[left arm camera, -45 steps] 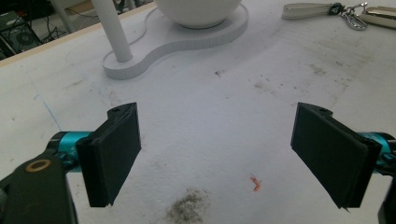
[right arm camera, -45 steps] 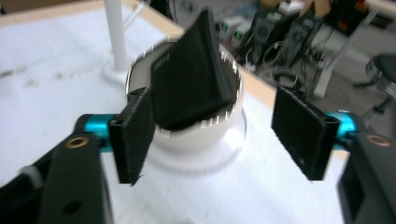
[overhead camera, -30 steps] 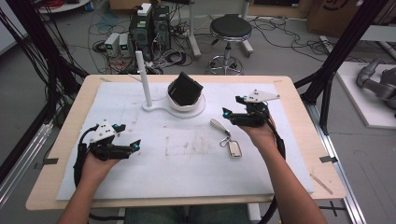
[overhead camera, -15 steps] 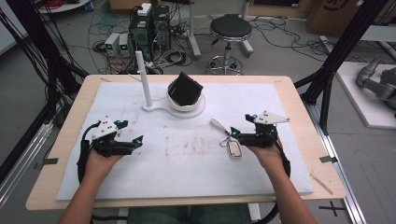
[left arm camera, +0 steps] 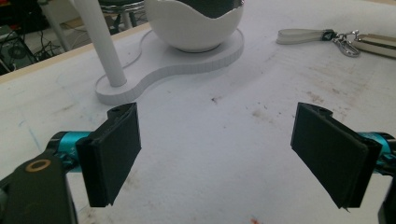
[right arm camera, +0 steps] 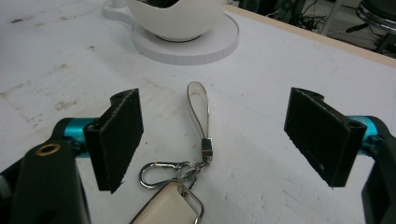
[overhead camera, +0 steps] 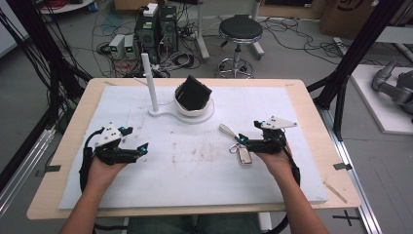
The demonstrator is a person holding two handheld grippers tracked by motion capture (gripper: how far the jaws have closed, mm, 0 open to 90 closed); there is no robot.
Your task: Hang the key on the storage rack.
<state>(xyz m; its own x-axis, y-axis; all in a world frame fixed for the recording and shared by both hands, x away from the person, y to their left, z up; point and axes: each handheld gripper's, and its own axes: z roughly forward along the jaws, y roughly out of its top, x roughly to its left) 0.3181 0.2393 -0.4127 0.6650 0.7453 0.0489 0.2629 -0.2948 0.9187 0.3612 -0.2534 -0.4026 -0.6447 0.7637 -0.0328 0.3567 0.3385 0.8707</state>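
The key fob (overhead camera: 244, 155) lies flat on the white mat (overhead camera: 204, 185), toward the table's right edge, touching the tips of my right claw (overhead camera: 242, 142). It is a pale cream fob with a metal rim, a silver clasp and a looped cream strap (overhead camera: 227, 129) that runs up-left toward the stand (overhead camera: 181, 113). From above, my right claw lies low on the mat and my left claw (overhead camera: 141, 148) rests near the left edge, well apart from the fob. The stand's white post (overhead camera: 150, 83) rises toward the far edge, with a bowl (overhead camera: 195, 108) beside it holding a dark box (overhead camera: 193, 92).

Along my left claw (left arm camera: 215, 149), the jaws stand wide with only stained mat between them. The post (left arm camera: 100, 42) and bowl (left arm camera: 196, 28) are ahead; the fob (left arm camera: 378, 44) and strap (left arm camera: 301, 36) lie far off at the upper right.

Along my right claw (right arm camera: 215, 144), the jaws have just been opening and now stand wide. The fob (right arm camera: 168, 207), its clasp (right arm camera: 161, 175) and strap (right arm camera: 198, 105) lie between them, untouched by the pads. The bowl (right arm camera: 177, 18) sits straight beyond. Nothing lies between the jaws and the fob.
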